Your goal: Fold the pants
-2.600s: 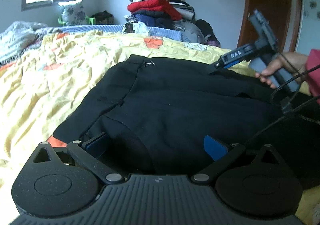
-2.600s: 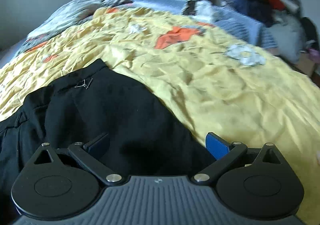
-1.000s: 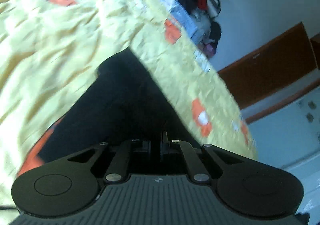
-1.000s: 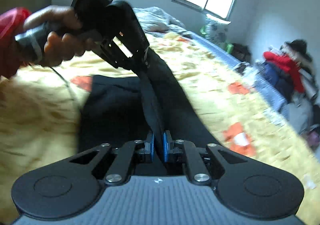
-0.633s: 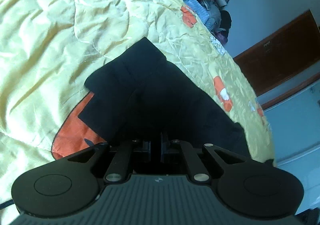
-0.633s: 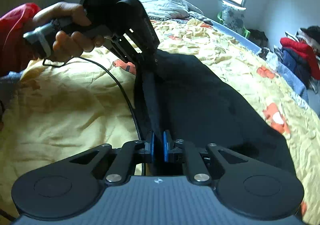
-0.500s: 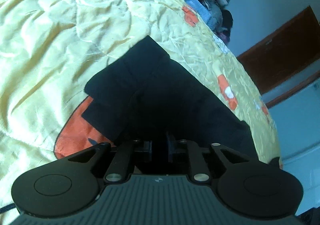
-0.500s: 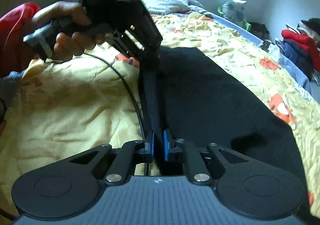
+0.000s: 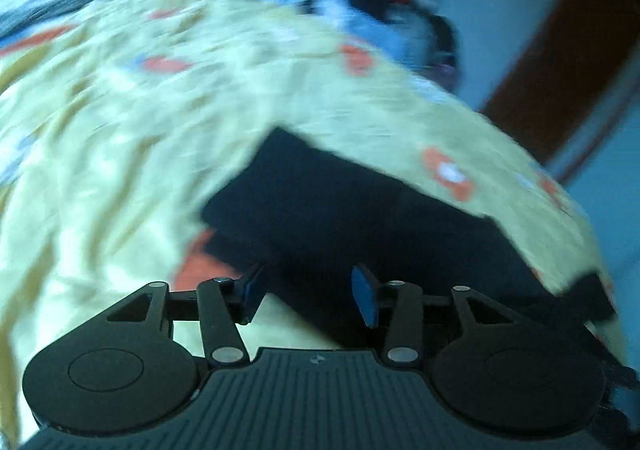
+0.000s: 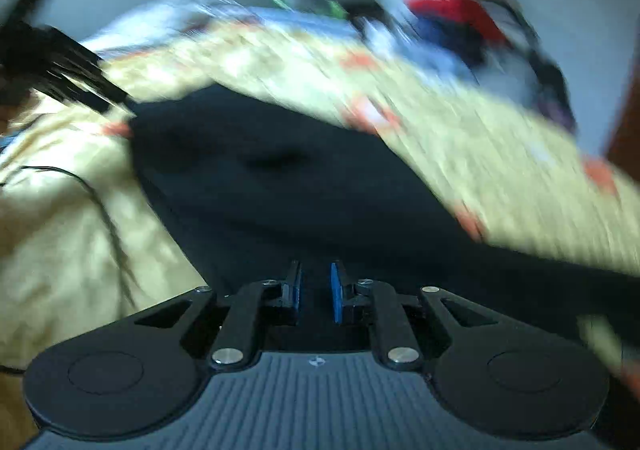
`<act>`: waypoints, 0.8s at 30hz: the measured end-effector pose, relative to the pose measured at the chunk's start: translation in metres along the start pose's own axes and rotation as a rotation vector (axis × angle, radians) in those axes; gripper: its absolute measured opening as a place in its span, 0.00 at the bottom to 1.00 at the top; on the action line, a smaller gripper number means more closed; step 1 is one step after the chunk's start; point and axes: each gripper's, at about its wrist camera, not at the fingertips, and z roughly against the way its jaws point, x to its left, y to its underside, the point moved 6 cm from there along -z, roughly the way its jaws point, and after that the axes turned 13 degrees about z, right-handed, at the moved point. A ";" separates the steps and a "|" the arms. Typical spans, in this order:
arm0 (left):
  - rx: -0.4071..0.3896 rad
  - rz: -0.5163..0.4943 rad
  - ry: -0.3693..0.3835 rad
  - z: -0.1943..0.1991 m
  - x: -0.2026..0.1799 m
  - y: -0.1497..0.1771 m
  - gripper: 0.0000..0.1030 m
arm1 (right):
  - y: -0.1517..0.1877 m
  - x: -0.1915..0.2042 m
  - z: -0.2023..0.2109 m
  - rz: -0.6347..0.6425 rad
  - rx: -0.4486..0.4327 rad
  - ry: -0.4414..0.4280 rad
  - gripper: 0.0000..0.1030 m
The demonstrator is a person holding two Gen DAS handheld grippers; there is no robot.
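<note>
My left gripper (image 9: pixel 306 296) has just been opening and now stands apart with nothing pinched, the pants' near edge lying below its blue pads. The black pants (image 9: pixel 360 210) lie on the yellow bedspread (image 9: pixel 120 122) as a flat, doubled slab, so I judge one fold is laid and a further fold or tidying remains. My right gripper (image 10: pixel 315 292) has just been opening a little; a narrow gap shows between its pads, over dark cloth, and I see nothing pressed between them. Motion blur hides seams and creases.
</note>
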 end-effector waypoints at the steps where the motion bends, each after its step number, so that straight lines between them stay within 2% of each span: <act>1: 0.016 -0.051 0.042 -0.002 -0.014 0.004 0.61 | 0.010 0.000 -0.002 -0.020 0.032 -0.012 0.14; 4: 0.123 -0.194 0.200 -0.016 -0.061 0.026 0.66 | 0.017 0.006 0.010 -0.019 0.007 -0.080 0.15; 5: 0.174 -0.250 0.268 -0.022 -0.077 0.036 0.66 | 0.014 0.005 0.015 0.020 0.005 -0.055 0.15; 7: 0.263 -0.364 0.354 -0.035 -0.105 0.058 0.66 | 0.005 -0.003 0.020 0.084 0.011 0.020 0.17; 8: 0.287 -0.417 0.381 -0.039 -0.115 0.068 0.66 | -0.001 -0.010 0.022 0.114 0.018 0.060 0.24; 9: 0.303 -0.473 0.401 -0.043 -0.123 0.078 0.66 | -0.005 -0.015 0.022 0.149 0.026 0.093 0.28; 11: 0.322 -0.568 0.388 -0.054 -0.134 0.095 0.66 | -0.011 -0.029 0.024 0.235 0.017 0.116 0.50; 12: 0.330 -0.603 0.384 -0.059 -0.137 0.102 0.66 | -0.016 -0.035 0.023 0.264 0.005 0.100 0.55; 14: 0.338 -0.644 0.375 -0.066 -0.140 0.111 0.64 | -0.026 -0.045 0.016 0.272 -0.018 0.061 0.57; 17: 0.324 -0.691 0.375 -0.068 -0.142 0.123 0.49 | -0.042 -0.054 -0.003 0.243 -0.024 0.014 0.57; 19: 0.296 -0.728 0.360 -0.067 -0.145 0.129 0.29 | -0.047 -0.055 -0.022 0.239 0.000 -0.025 0.57; 20: 0.286 -0.742 0.353 -0.068 -0.147 0.131 0.24 | -0.047 -0.055 -0.032 0.236 0.028 -0.059 0.57; 21: 0.272 -0.753 0.342 -0.069 -0.149 0.130 0.12 | -0.045 -0.052 -0.040 0.234 0.060 -0.098 0.57; 22: 0.254 -0.766 0.337 -0.069 -0.149 0.132 0.06 | -0.041 -0.050 -0.046 0.233 0.090 -0.134 0.57; 24: 0.232 -0.785 0.347 -0.066 -0.149 0.137 0.02 | -0.033 -0.047 -0.047 0.231 0.140 -0.200 0.57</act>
